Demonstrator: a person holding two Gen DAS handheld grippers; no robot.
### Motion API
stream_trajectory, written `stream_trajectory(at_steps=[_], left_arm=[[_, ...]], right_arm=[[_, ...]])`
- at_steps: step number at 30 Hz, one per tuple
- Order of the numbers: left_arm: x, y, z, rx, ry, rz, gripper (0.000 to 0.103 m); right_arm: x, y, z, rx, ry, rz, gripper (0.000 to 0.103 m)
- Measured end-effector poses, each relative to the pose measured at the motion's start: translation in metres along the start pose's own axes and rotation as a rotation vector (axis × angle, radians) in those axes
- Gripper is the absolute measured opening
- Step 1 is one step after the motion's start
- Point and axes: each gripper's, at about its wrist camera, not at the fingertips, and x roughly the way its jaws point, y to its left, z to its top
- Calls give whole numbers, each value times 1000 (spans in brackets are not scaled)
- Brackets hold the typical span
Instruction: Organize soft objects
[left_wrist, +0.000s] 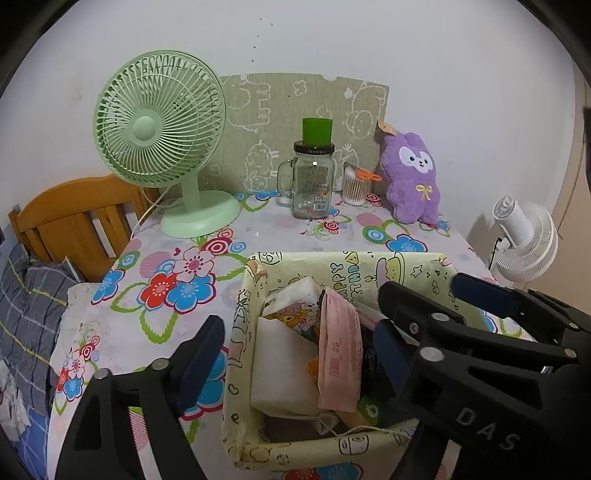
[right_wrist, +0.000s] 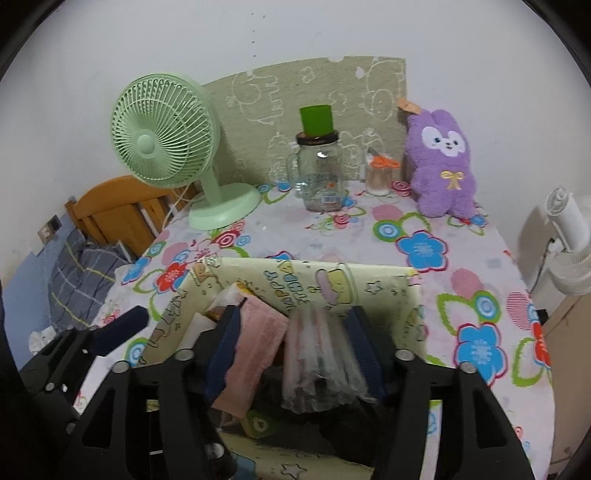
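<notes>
A yellow cartoon-print basket (left_wrist: 236, 332) (right_wrist: 369, 288) sits at the table's near edge, holding a white packet (left_wrist: 284, 365), a pink packet (left_wrist: 340, 354) (right_wrist: 255, 354) and a cartoon-print tissue pack (left_wrist: 295, 302). My left gripper (left_wrist: 295, 354) is open and straddles the basket's left wall, with nothing pressed between its pads. My right gripper (right_wrist: 295, 347) is open over the basket. A blurred clear plastic packet (right_wrist: 321, 362) and the pink packet lie between its fingers. A purple plush rabbit (left_wrist: 412, 181) (right_wrist: 443, 170) sits upright at the back right.
At the back stand a green desk fan (left_wrist: 159, 122), a glass jar (left_wrist: 314, 188) topped with a green cup, and a swab container (left_wrist: 356, 188). A white fan (left_wrist: 524, 240) stands off the table's right edge. A wooden headboard (left_wrist: 74, 221) and bedding lie to the left.
</notes>
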Motion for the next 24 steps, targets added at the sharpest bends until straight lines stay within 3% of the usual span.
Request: stream_trajectory(at_steps=[11, 24], left_arm=[[-30, -14, -9, 30, -36, -18, 103], [-74, -32, -28, 52, -92, -33, 103]], right_arm=[[-41, -5, -13, -9, -65, -55, 101], [-95, -7, -38, 1, -121, -99, 103]])
